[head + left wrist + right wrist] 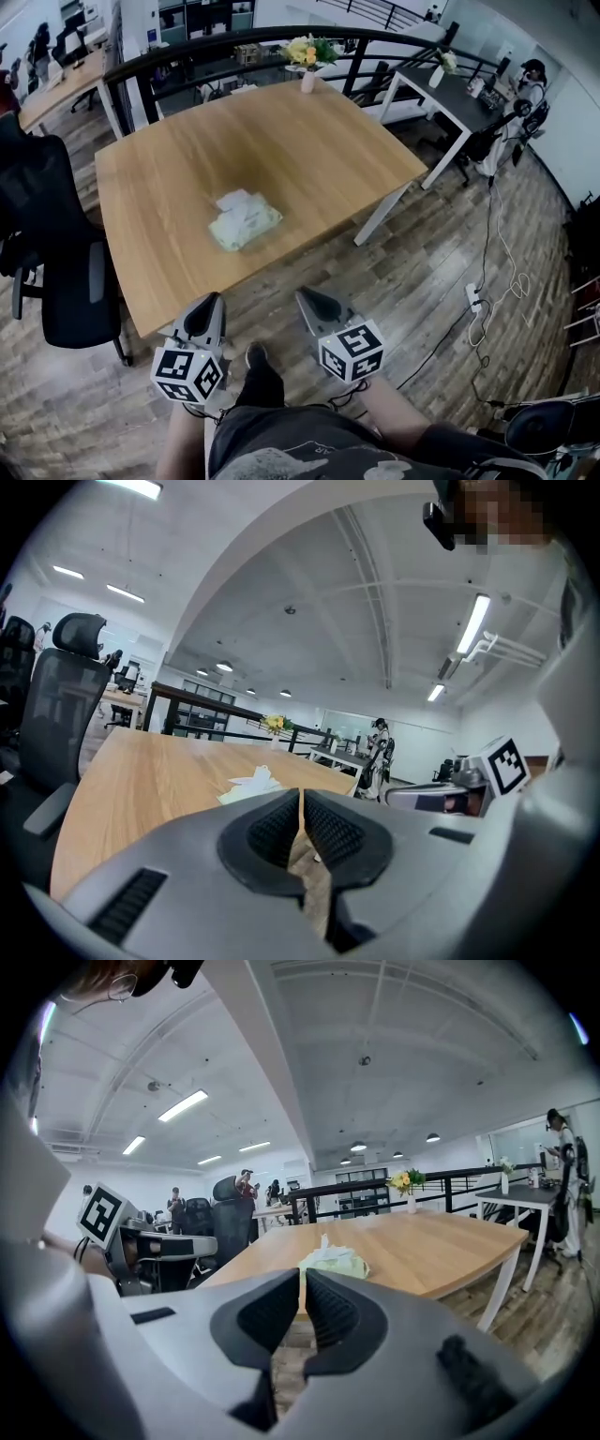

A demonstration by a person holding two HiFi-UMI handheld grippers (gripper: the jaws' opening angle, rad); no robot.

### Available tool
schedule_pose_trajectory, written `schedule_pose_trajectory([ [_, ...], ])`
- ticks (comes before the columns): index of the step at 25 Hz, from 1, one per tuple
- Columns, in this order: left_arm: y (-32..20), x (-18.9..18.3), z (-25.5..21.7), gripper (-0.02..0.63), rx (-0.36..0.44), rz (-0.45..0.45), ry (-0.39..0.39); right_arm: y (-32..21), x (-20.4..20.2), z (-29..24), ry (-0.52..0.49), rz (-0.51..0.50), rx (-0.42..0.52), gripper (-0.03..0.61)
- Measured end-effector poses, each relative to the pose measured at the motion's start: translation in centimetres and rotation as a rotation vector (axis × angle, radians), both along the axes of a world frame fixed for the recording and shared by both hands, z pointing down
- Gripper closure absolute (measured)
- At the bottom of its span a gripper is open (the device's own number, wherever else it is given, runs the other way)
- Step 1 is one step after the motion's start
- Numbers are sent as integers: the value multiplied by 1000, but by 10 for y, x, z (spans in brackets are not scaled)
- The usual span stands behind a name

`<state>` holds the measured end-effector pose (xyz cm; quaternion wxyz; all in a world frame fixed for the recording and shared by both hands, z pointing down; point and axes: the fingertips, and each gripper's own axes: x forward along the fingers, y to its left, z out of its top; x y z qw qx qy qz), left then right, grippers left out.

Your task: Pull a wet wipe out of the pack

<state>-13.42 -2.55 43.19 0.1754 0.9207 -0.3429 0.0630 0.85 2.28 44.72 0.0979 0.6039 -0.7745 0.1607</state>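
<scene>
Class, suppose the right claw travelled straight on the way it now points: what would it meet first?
Probably the near edge of the wooden table, with the wet wipe pack lying beyond it; depth is hard to judge.

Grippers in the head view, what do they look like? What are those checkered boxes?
Both the left gripper and right gripper are smooth grey shells tapering to a point. Each carries a white cube printed with black square markers. Their fingers have black ribbed pads.
</scene>
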Motion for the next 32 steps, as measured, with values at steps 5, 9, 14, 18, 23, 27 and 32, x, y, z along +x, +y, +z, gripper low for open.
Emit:
schedule_pose_trajectory([
  [5,-37,27,3,589,-12,41,-14,-29,16,-4,5,16,-11,545],
  [9,-61,42,2,589,-20,56,-16,-54,28,-12,24,21,-8,545],
  [14,-88,59,3,589,-25,81,-17,-82,42,-15,25,52,-8,543],
  [18,-110,66,5,589,-25,96,-33,-105,50,-17,-1,86,2,543],
  [23,-136,79,17,589,-48,117,-37,-127,63,-11,6,109,-12,543],
  [27,-154,90,22,589,-55,137,-32,-146,74,-6,8,120,-16,543],
  [32,-173,93,30,589,-58,145,-35,-173,79,-3,5,123,5,543],
])
